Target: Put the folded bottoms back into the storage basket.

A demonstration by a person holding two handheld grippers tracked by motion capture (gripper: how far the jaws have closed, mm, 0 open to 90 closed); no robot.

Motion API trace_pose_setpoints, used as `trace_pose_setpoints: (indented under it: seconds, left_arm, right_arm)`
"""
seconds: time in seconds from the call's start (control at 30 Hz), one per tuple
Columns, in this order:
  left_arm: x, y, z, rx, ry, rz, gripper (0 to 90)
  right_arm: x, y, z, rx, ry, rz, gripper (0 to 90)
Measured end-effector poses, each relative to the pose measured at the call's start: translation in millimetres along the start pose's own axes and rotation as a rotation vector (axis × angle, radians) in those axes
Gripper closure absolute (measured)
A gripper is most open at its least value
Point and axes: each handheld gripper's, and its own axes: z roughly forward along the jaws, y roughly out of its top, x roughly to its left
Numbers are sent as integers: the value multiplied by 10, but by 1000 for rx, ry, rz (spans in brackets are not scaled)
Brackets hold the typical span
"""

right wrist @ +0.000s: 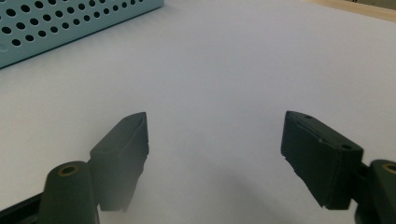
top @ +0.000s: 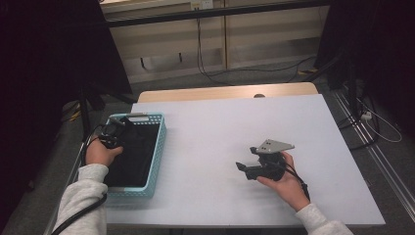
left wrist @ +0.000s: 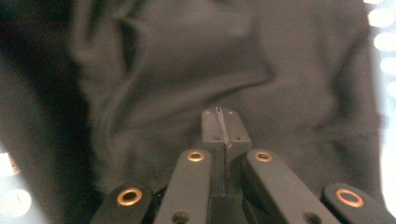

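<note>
White worktop (top: 220,137) bearing a pale blue perforated basket (top: 157,147) at its left edge, dark cloth (top: 132,152) heaped inside; left gripper (left wrist: 223,125) clamped shut just above the cloth, right gripper (right wrist: 215,154) spread wide over bare worktop, well apart

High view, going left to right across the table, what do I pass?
Left hand with the shut left claw over dark cloth → light blue basket → bare white tabletop → open right claw → right hand.
</note>
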Motion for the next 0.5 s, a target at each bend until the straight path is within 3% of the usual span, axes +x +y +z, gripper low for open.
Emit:
trace_pose_setpoints:
  seconds: [0.07, 0.17, 0.23, 0.5]
  left_arm:
    - [53, -46, 50, 26, 14, -17, 900]
    - [76, -91, 62, 13, 1, -48, 900]
    - [59, -109, 54, 28, 5, -35, 900]
    - [44, -213, 7, 64, -51, -86, 900]
  right_arm:
    - [8, 6, 2, -3, 2, -7, 229]
    - [15, 14, 3, -5, 2, -6, 230]
    - [19, 11, 6, -1, 4, -9, 229]
    - [18, 10, 1, -1, 4, -11, 229]
